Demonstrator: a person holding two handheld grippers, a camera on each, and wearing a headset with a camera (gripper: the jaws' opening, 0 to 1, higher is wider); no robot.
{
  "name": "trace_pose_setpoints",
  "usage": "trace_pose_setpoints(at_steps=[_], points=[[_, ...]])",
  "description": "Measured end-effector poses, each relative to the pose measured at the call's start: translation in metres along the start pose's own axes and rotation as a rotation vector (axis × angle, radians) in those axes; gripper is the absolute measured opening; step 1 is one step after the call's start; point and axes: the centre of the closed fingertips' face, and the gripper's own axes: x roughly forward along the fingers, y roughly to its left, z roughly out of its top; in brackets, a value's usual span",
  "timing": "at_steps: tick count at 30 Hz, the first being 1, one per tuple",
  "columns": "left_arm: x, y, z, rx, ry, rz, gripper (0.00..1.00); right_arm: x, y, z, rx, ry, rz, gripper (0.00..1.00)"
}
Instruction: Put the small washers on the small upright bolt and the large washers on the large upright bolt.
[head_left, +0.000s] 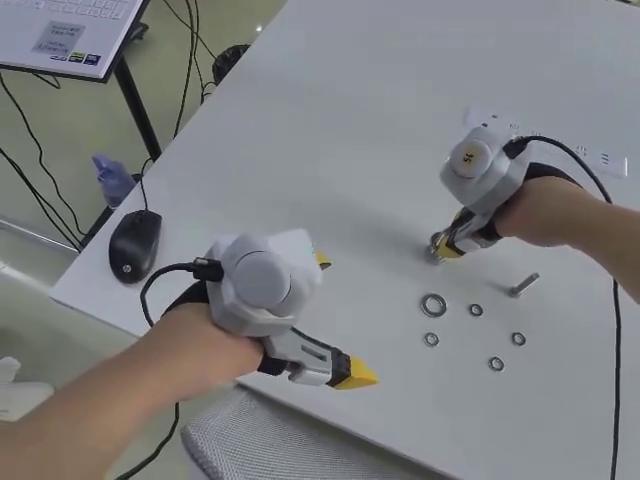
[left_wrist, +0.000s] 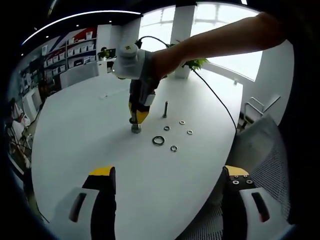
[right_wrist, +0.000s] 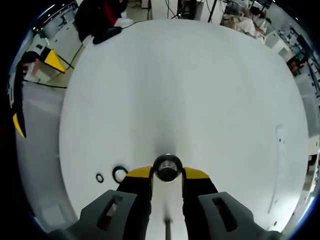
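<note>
Nearest to us, the left gripper (head_left: 340, 318) is hovering over the near edge of the white table (head_left: 330, 130), with its yellow-tipped jaws standing wide apart and holding nothing. Farther off, the right gripper (head_left: 445, 248) is pointing down, its jaws pinching the large bolt (right_wrist: 167, 167), which is standing upright with its head on the tabletop. Near it, the small bolt (left_wrist: 164, 109) is standing upright on its own. We are seeing one large washer (head_left: 433, 305) and four small washers (head_left: 476, 310) lying flat and loose beside the bolts. A black mouse (head_left: 133, 245) is sitting at the table's left corner.
</note>
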Motion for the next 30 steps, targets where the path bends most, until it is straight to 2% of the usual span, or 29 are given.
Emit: trace_pose_setpoints(at_steps=[9, 23, 30], points=[[0.001, 0.0, -0.003, -0.003, 0.008, 0.001, 0.87, 0.008, 0.004, -0.003, 0.003, 0.009, 0.0, 0.22], [0.0, 0.002, -0.005, -0.004, 0.019, 0.006, 0.86, 0.021, -0.005, -0.005, 0.017, 0.01, 0.003, 0.22], [0.0, 0.003, -0.004, 0.0, 0.016, 0.012, 0.86, 0.02, -0.002, -0.005, 0.01, 0.006, 0.001, 0.22]])
